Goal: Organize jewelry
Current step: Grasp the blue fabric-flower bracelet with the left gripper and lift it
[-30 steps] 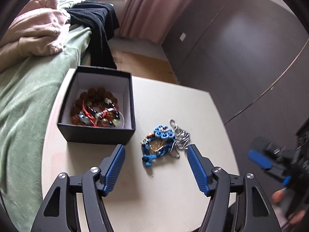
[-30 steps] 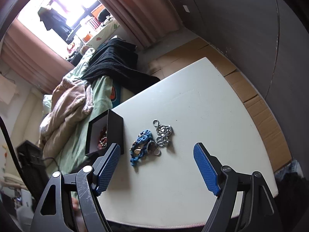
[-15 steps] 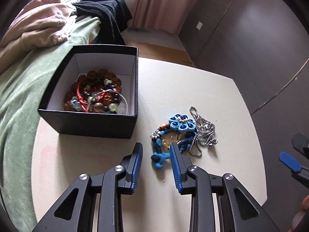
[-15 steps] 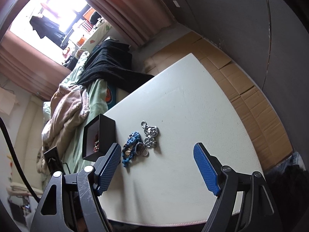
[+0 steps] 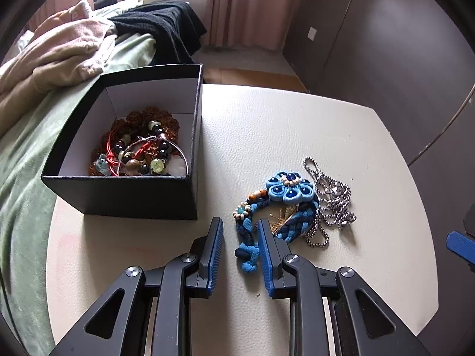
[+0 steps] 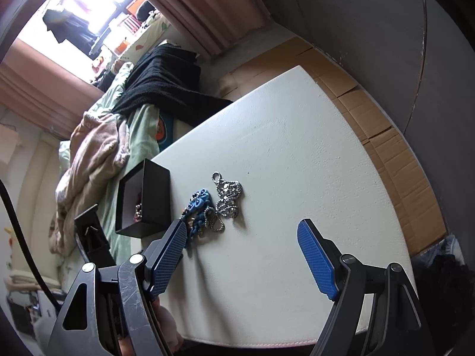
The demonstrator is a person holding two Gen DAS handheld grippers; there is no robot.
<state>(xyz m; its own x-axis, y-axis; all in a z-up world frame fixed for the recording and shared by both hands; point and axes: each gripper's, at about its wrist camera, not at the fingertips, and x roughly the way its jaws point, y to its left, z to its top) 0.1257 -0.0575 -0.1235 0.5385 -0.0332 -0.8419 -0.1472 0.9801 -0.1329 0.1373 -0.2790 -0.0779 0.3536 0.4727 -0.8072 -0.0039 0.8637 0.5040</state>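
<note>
A blue braided bracelet with a fabric flower (image 5: 285, 207) lies on the white table (image 5: 267, 124), next to a silver ball chain (image 5: 329, 204). A black box (image 5: 130, 195) to their left holds several bead bracelets (image 5: 139, 148). My left gripper (image 5: 240, 234) is narrowly open, its jaws straddling the near end of the blue bracelet without clamping it. My right gripper (image 6: 242, 246) is wide open and empty, held above the table short of the blue bracelet (image 6: 197, 207), the chain (image 6: 227, 198) and the box (image 6: 142, 198).
A bed with a green sheet (image 5: 26, 178), pink blankets (image 5: 59, 56) and a black garment (image 5: 166, 29) borders the table on the left. Dark cabinet doors (image 5: 400, 44) stand on the right. Cardboard (image 6: 380, 136) lies on the floor beyond the table.
My left gripper has narrowed from wide open and moved forward and down, so its jaws now flank the bracelet's end. The right gripper has drifted slightly, still open.
</note>
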